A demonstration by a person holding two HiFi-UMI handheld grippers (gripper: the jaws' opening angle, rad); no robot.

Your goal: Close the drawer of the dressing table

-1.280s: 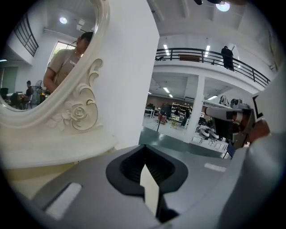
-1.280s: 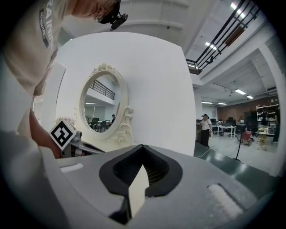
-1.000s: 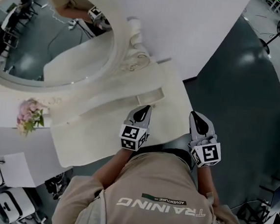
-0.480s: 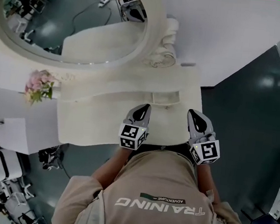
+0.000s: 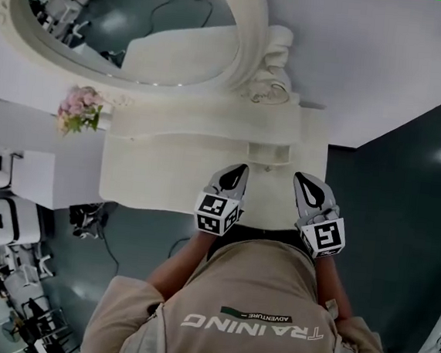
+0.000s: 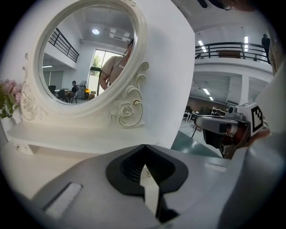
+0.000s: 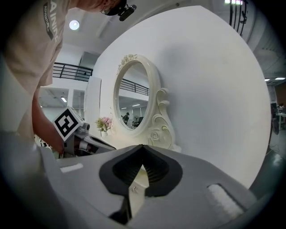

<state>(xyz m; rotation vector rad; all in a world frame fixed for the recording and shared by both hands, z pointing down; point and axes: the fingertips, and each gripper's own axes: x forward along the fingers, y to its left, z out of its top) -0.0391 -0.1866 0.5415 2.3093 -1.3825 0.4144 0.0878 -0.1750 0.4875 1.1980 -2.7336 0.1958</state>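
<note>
**Item count at the dressing table, seen from my head camera.**
I hold two grippers, my left gripper [image 5: 238, 171] and my right gripper [image 5: 304, 177]. Each carries one marker cube, so there are two cubes in all: the left marker cube [image 5: 217, 213] and the right marker cube [image 5: 325, 238]. Ahead of me stands one cream desk [image 5: 150, 181]. It bears one oval mirror [image 5: 143, 17], whose frame shows one carved rose scroll [image 5: 268, 79] at its right foot. One bunch of pink flowers [image 5: 79, 109] stands at the desk's left end. How many drawers the desk has I cannot tell from these views.
</note>
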